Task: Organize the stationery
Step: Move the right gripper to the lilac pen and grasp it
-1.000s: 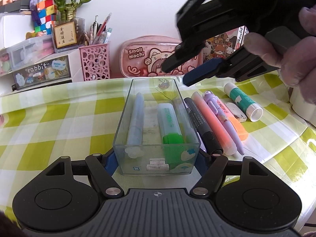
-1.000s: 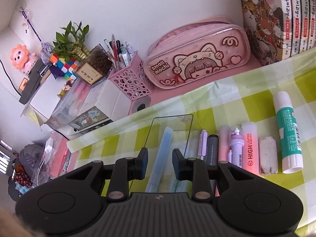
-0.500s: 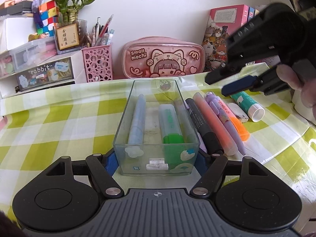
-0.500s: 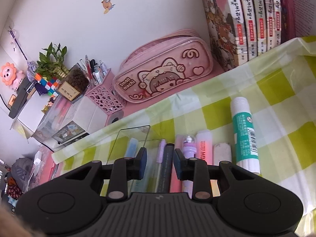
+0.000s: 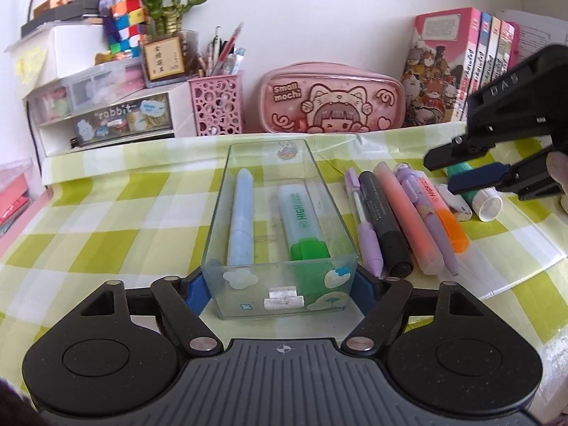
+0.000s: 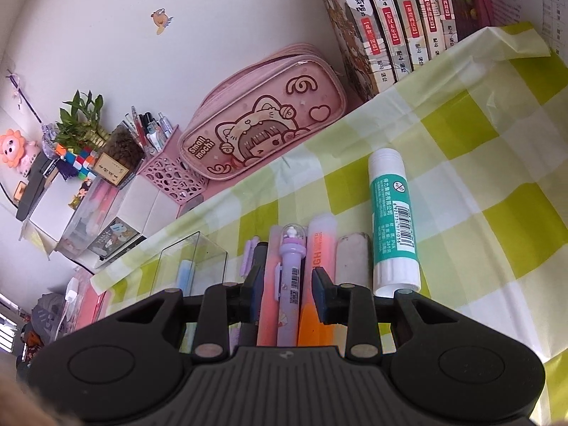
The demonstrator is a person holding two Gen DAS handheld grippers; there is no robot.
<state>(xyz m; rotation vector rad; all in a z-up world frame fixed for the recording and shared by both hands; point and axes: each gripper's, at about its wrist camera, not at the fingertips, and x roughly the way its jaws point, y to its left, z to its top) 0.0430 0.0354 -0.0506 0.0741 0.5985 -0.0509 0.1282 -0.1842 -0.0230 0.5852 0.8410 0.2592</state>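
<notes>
A clear plastic box (image 5: 280, 284) stands on the checked cloth with a light blue pen (image 5: 241, 220) and a green highlighter (image 5: 300, 220) inside. My left gripper (image 5: 278, 289) straddles its near end; the jaws are opening and the pads stand just off the walls. Right of the box lie a lilac pen (image 5: 365, 234), black marker (image 5: 383, 220), pink marker (image 5: 404, 216), purple pen (image 5: 429, 220), orange highlighter (image 5: 447, 227), eraser (image 5: 458, 206) and glue stick (image 5: 490, 204). My right gripper (image 6: 287, 294) hovers open and narrow over the purple pen (image 6: 291, 277), gripping nothing.
A pink pencil case (image 5: 330, 99), a pink pen holder (image 5: 216, 106), a drawer unit (image 5: 106, 113) and a row of books (image 5: 458, 71) line the back wall. A hand (image 5: 559, 170) holds the right gripper at the right edge.
The right gripper has travelled from above the box rightward and down to the row of pens. The left gripper's pads have spread slightly away from the box walls.
</notes>
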